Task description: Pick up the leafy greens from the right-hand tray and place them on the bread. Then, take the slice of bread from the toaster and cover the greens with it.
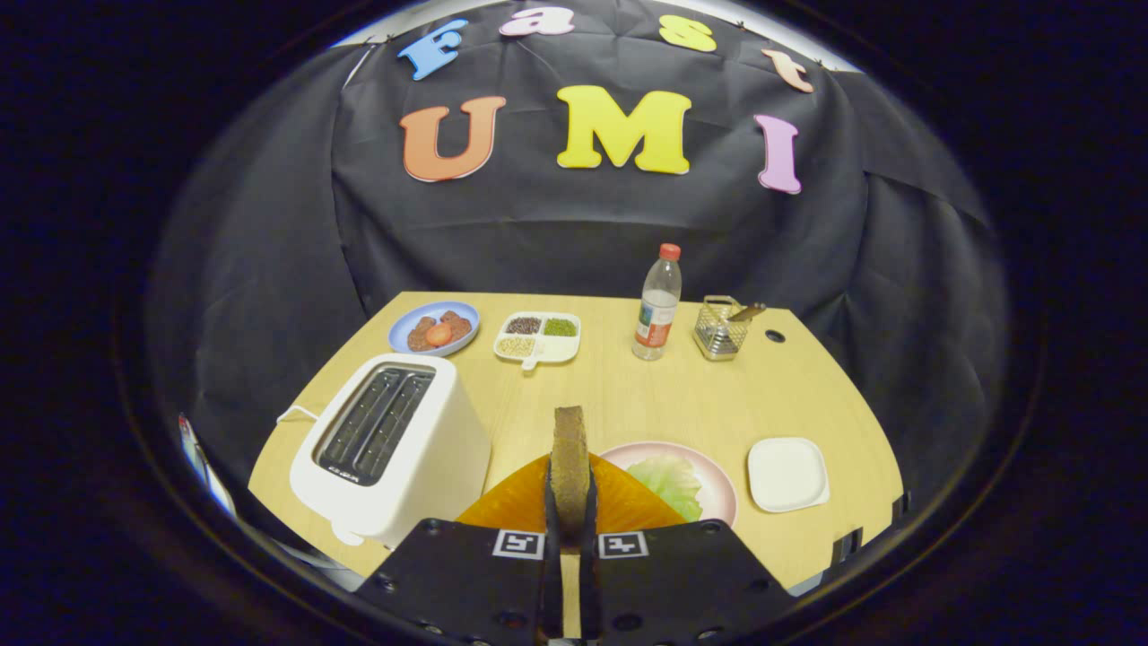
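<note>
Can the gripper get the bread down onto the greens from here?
Probably yes. The gripper is shut on the bread, held upright on edge above the pink plate, and the greens lie just ahead with nothing over them. The toaster stands off to the side.

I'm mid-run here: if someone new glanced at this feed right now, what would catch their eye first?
First, the brown bread slice standing on edge, pinched between the tongs. Just beyond it lie the leafy greens on a pink plate, beside something orange. To the left of the tongs stands the white toaster, both slots seemingly empty, and an empty white tray sits right of the plate.
</note>
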